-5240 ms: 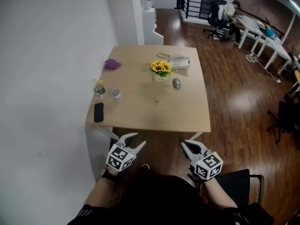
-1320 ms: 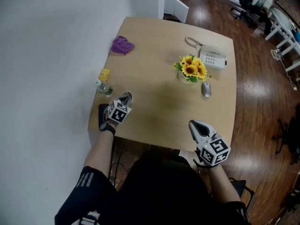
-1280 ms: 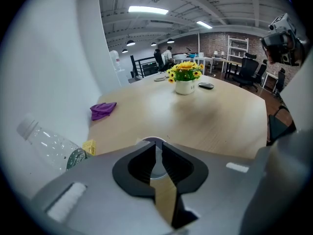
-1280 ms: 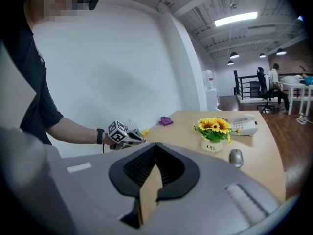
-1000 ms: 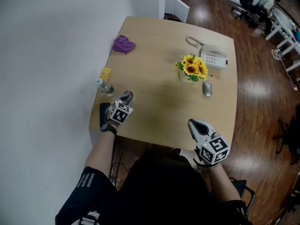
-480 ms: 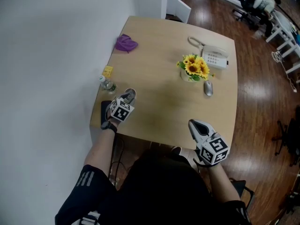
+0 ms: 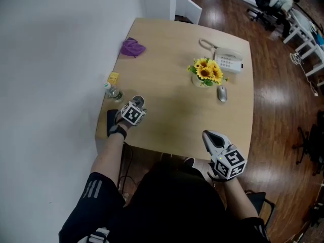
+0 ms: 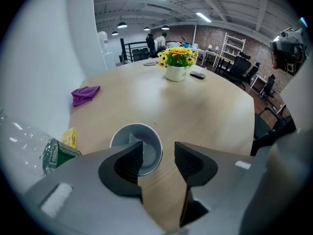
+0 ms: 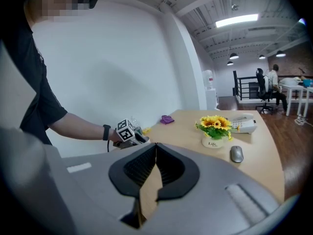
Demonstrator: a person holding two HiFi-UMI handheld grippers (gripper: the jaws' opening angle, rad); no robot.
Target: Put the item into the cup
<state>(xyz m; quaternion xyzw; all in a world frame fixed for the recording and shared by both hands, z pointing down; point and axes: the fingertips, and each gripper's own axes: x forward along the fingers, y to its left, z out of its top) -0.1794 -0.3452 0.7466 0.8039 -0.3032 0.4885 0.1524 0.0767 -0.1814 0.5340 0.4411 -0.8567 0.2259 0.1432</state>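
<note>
A grey cup (image 8: 136, 143) stands near the table's left edge, beside a water bottle (image 7: 112, 92). My left gripper (image 8: 157, 153) hovers just over the cup (image 7: 137, 101), tips at its rim. Its jaws are opening, with nothing between the pads. A small pale piece (image 8: 132, 139) lies inside the cup. In the head view the left gripper (image 7: 135, 106) covers part of the cup. My right gripper (image 7: 208, 135) hangs at the table's front edge, far from the cup. In its own view the right gripper (image 9: 155, 148) is shut and empty.
On the wooden table (image 7: 177, 115) are a black phone (image 7: 111, 122), a yellow packet (image 7: 113, 78), a purple cloth (image 7: 132, 47), a sunflower pot (image 7: 204, 73), a mouse (image 7: 221, 93) and a desk telephone (image 7: 228, 63). A white wall runs along the left.
The left gripper, earlier below the table's front edge, has come to the cup and stayed over it during the last second. The right gripper has hardly moved.
</note>
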